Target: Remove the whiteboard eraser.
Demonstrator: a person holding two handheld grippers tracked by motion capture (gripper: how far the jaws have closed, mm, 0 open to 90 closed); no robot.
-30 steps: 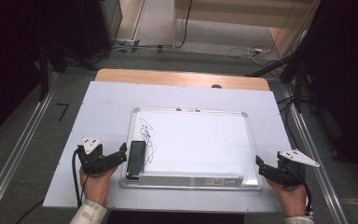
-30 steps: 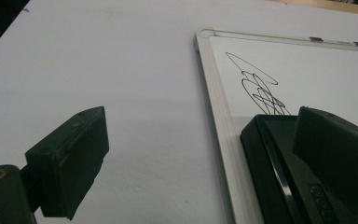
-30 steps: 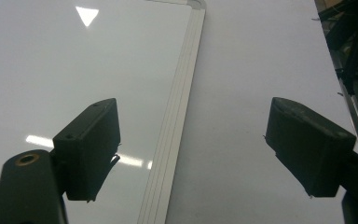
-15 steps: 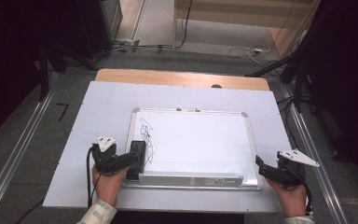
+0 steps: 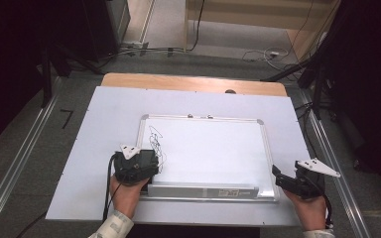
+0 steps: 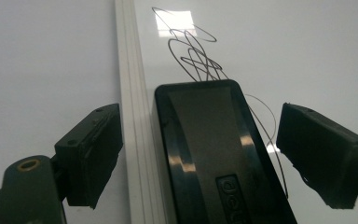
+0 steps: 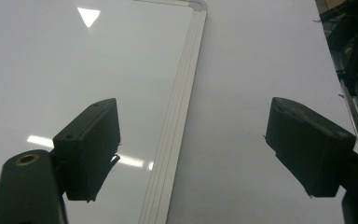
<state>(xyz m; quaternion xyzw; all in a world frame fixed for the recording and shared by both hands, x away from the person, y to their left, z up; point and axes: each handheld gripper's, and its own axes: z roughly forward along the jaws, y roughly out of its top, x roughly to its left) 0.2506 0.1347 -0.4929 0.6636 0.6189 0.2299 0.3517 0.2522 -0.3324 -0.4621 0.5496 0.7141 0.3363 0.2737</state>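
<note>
On the white desk (image 5: 104, 114), the left gripper (image 6: 205, 154) reaches low over the whiteboard's (image 5: 218, 148) left edge, its fingers just closing around the black eraser (image 6: 214, 154) without touching, while the right gripper (image 7: 205, 149) rests released at the right edge.

Whiteboard (image 5: 213, 148): centre of the high view, lying flat on the table (image 5: 104, 114). Scribble (image 5: 156, 141): on the board's left part. Eraser (image 6: 214, 154): on the board, just inside its left frame, below the scribble. Left gripper (image 5: 135, 166): lower left, over the eraser. Right gripper (image 5: 290, 181): lower right, at the board's right corner.
</note>
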